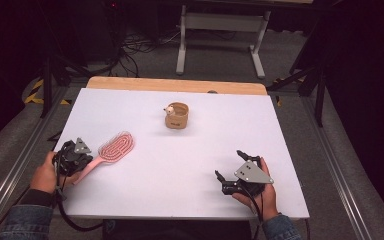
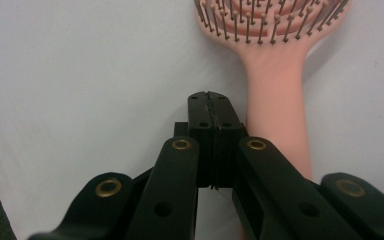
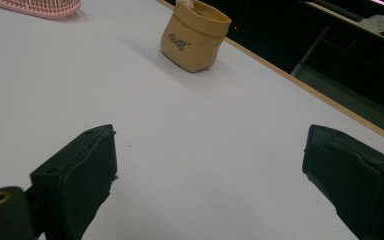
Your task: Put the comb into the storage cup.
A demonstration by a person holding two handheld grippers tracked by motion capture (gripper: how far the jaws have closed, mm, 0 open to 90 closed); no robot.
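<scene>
Pink hairbrush flat, bristles up, table's left.

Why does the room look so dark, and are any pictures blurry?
High view: the white table is lit while the surrounding floor falls into black. Left gripper view: the pink brush is fairly sharp, and the near black fingers blur towards the bottom. Right gripper view: the tan pouch casts a soft shadow.

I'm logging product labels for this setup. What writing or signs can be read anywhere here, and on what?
Tan pouch: one short dark word printed in script on its side, too small and blurred to read.
Pink hairbrush: no writing visible.
White table: no writing visible.
</scene>
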